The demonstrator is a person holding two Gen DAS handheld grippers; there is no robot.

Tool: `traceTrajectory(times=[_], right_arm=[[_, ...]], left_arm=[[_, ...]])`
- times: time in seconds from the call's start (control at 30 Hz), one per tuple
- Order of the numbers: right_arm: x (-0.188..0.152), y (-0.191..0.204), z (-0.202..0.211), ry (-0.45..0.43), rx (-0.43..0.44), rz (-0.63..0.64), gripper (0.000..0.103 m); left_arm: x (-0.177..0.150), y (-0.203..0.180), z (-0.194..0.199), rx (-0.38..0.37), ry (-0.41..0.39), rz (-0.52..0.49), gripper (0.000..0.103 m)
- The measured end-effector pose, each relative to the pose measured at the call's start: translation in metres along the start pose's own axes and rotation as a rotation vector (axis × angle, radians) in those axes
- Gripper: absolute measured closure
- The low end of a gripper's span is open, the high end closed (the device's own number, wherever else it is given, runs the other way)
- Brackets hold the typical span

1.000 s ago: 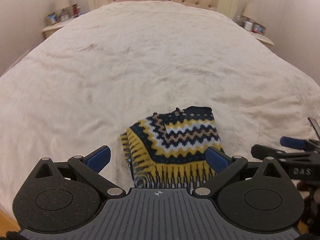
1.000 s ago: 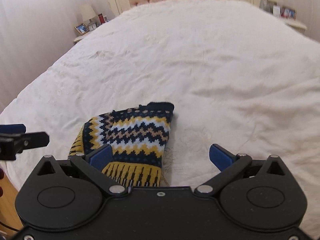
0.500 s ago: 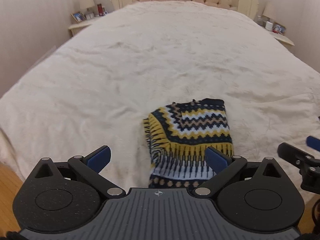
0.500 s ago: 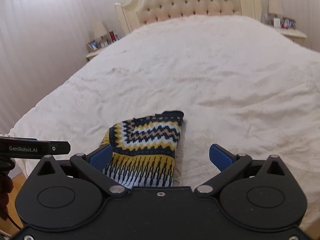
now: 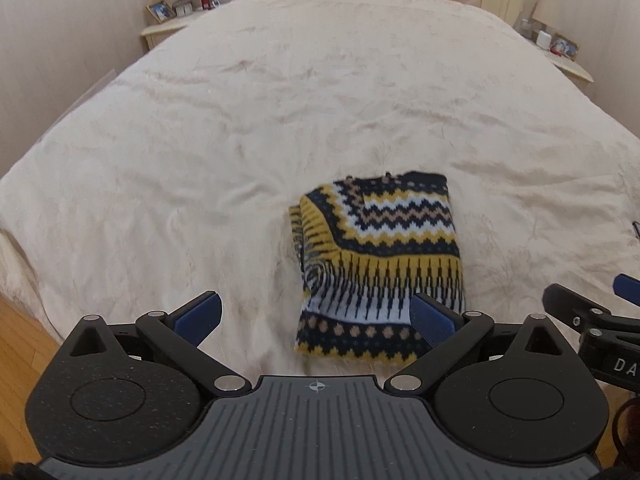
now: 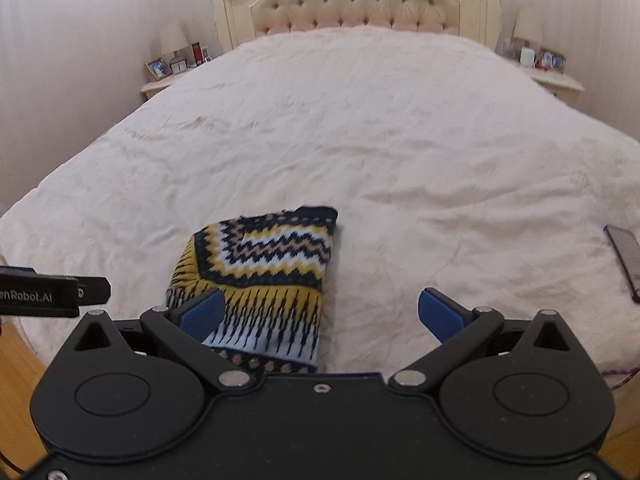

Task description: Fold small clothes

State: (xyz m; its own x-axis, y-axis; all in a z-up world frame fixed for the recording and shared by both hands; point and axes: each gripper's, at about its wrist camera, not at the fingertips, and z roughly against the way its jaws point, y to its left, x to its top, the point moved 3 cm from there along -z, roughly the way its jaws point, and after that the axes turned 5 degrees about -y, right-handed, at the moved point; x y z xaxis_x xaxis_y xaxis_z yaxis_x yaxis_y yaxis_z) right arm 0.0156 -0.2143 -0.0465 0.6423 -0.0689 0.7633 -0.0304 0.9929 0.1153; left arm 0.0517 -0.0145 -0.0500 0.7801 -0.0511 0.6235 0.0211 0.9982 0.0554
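Note:
A small knitted garment [image 5: 380, 264] with navy, yellow and white zigzag bands lies folded into a compact rectangle on the cream bedspread [image 5: 240, 128], near the bed's foot. It also shows in the right wrist view [image 6: 264, 276]. My left gripper [image 5: 316, 318] is open and empty, held back from the garment's near edge. My right gripper [image 6: 320, 314] is open and empty, above the garment's right side. The right gripper's body shows at the right edge of the left wrist view [image 5: 592, 324]; the left gripper's body shows at the left edge of the right wrist view [image 6: 48, 296].
A dark phone [image 6: 626, 256] lies on the bedspread at the right. A tufted headboard [image 6: 356, 0] stands at the far end. Nightstands with lamps and frames flank it on the left [image 6: 168, 68] and right [image 6: 548, 68]. Wooden floor [image 5: 20, 344] shows at the left.
Both grippers have drawn back and risen from the garment, so more of the bed and headboard shows. The folded garment lies still. Both stay open.

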Motion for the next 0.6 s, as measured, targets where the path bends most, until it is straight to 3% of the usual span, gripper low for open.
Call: traceTrajectory(times=[0.6], right_arm=[[-0.017, 0.004, 0.001, 0.089, 0.0, -0.009, 0.0]], left_arm=[[-0.02, 0.001, -0.008, -0.012, 0.094, -0.001, 0.002]])
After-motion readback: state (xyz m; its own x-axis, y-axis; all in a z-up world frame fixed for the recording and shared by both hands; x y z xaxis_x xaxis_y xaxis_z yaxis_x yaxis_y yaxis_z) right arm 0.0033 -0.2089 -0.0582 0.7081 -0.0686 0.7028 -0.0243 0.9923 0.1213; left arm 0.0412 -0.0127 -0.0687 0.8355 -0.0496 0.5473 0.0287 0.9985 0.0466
